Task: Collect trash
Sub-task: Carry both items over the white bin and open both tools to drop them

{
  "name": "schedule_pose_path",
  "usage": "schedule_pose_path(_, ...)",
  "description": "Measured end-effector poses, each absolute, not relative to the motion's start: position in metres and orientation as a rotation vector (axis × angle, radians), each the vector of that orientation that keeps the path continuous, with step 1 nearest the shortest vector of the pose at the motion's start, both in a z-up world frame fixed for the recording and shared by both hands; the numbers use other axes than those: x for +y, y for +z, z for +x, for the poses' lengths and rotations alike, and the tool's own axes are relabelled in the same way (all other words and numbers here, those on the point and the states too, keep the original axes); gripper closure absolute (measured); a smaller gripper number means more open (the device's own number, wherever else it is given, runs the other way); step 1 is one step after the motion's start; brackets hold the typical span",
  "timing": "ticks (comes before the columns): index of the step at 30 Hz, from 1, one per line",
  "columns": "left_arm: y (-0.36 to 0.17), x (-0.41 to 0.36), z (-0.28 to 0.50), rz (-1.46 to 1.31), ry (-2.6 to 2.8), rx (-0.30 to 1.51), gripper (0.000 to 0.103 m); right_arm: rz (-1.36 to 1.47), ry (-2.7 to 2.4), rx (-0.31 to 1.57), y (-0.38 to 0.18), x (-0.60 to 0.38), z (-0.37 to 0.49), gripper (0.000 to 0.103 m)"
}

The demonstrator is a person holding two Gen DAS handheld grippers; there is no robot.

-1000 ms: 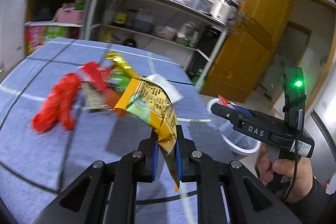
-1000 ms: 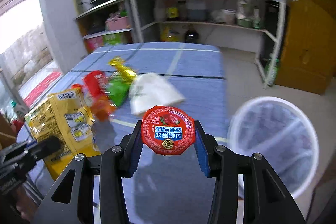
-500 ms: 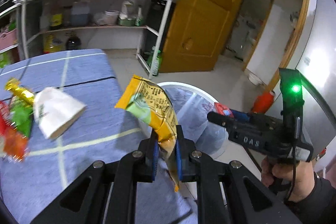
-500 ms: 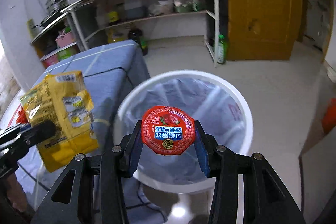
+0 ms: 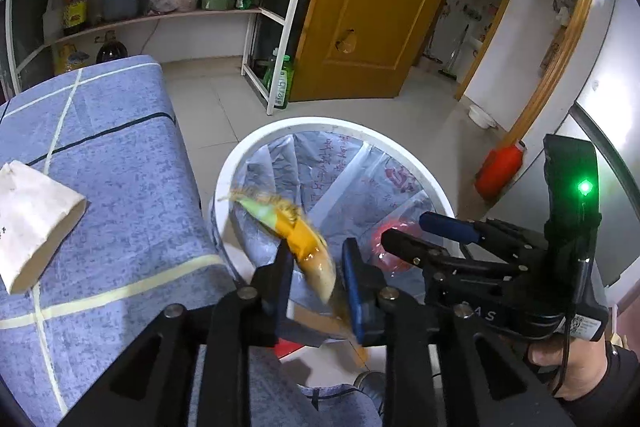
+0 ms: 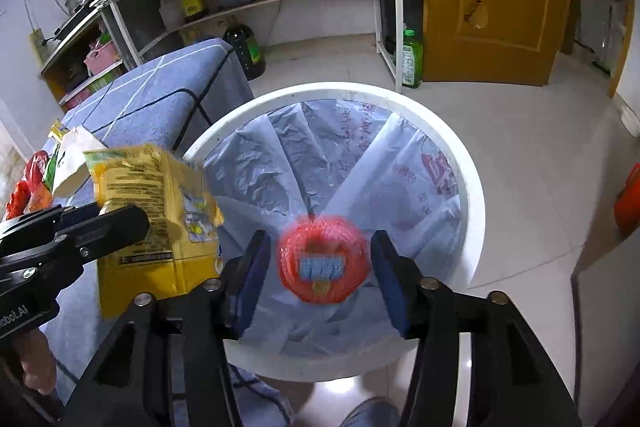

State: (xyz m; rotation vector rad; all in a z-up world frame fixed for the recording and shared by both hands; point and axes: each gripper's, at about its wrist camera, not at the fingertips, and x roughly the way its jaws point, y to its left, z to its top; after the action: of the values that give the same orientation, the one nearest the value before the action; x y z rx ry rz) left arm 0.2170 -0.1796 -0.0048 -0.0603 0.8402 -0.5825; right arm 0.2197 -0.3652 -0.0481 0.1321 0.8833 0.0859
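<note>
Opening over the lined bin (image 6: 460,163), both tools free yellow packet (image 5: 296,239), red lid (image 6: 322,263).

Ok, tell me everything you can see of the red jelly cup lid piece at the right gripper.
The red jelly cup is a small round container with a ribbed red foil top, a blue-and-white label band and a small gold mark below it. It is motion-blurred, face toward the camera, between the opening jaws of the right gripper; gaps show on both sides, so neither pad touches it. It sits above the white bin lined with a pale blue bag.
</note>
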Motion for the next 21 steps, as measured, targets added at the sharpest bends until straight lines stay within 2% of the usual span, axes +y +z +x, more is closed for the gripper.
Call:
schedule_pose_path(2, -0.003, -0.177, 0.216, -0.065, -0.582, 0.830, 0.067, 0.134, 0.086, 0.876, -0.047, -0.365, 0.219, 0.047)
schedule_pose_path(7, 0.003, -0.169, 0.214, -0.075, -0.585, 0.808, 0.062, 0.138, 0.084, 0.863, -0.040, -0.364, 0.218, 0.047)
schedule_pose_path(21, 0.041, -0.084, 0.182, -0.127, -0.448, 0.668, 0.061, 0.085, 0.241, 0.665, 0.026, -0.304, 0.190, 0.047)
